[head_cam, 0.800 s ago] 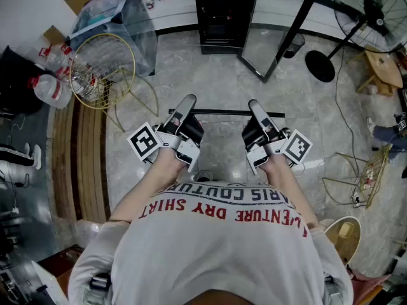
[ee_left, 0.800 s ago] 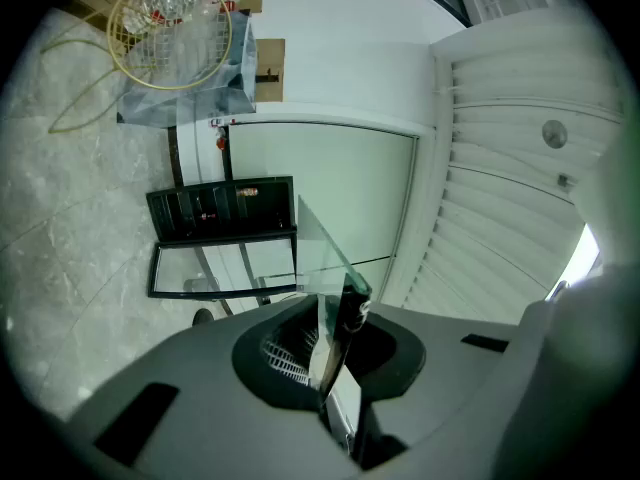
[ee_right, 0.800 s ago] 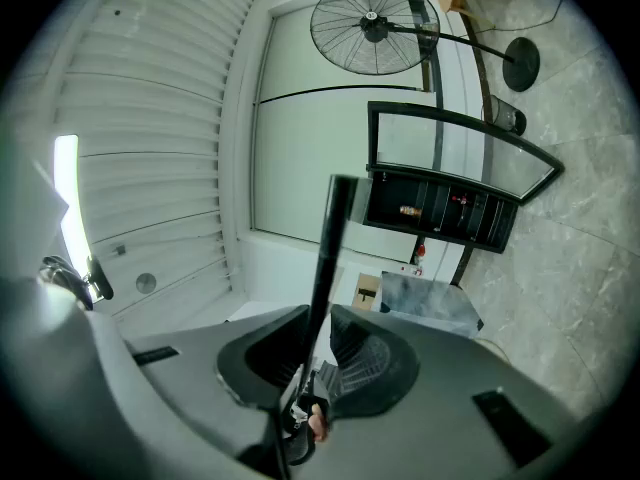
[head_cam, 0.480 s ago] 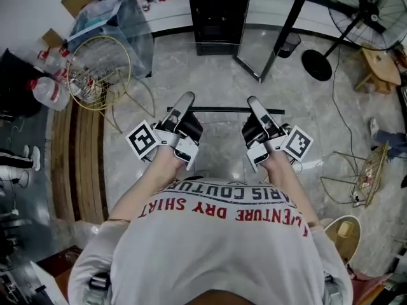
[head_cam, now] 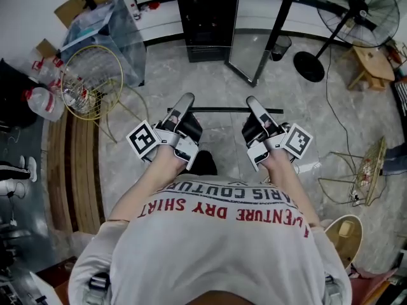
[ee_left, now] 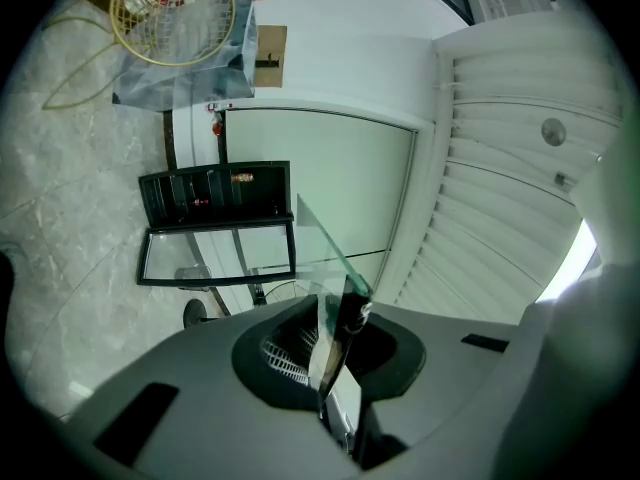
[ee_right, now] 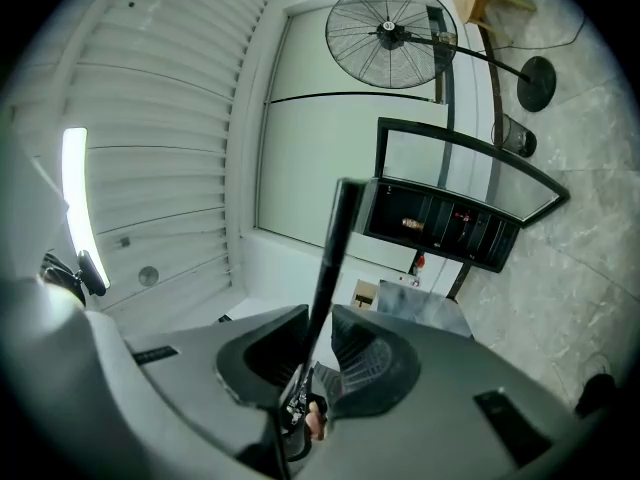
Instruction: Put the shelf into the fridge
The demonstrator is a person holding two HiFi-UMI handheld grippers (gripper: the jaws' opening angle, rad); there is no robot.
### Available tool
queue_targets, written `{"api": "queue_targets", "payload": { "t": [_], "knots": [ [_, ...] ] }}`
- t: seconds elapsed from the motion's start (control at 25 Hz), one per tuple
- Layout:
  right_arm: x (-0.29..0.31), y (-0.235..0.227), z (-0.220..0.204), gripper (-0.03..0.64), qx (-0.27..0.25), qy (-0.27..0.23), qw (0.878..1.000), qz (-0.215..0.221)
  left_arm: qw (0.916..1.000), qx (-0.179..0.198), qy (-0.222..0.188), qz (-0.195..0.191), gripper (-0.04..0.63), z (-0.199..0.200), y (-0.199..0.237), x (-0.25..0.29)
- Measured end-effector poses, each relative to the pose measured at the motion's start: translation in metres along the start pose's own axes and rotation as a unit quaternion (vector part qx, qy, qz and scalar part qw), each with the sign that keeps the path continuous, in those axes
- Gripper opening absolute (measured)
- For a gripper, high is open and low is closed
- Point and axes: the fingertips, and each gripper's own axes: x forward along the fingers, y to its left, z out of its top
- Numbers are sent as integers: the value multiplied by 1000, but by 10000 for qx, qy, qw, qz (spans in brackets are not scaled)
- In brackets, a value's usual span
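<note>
Thin glass shelf (head_cam: 222, 110), flat rectangle (black-edged)

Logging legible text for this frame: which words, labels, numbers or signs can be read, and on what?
"VENTURE DRY SHIRT": red, upside down in the head view, on the person's shirt.
"RIS COUTUR": dark line on the same shirt, both ends cut off.
Red label on the bottle: too small to read.
Left gripper and right gripper, both shut on the shelf: square markers only, no words.
</note>
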Motion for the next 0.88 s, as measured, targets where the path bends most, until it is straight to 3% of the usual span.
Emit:
{"api": "queue_targets", "payload": {
  "t": [0.24,0.48,0.88],
  "knots": [
    [58,-22,57,57,37,110,9999,-65,9998,-141,-124,33,51,38,10,69],
    [69,-81,40,57,59,-19,10000,-60,9999,-163,9,57,51,53,72,72],
    [210,-153,108,58,327,-238,9990,-207,9988,-283,201,345,51,172,120,195]
  ]
}}
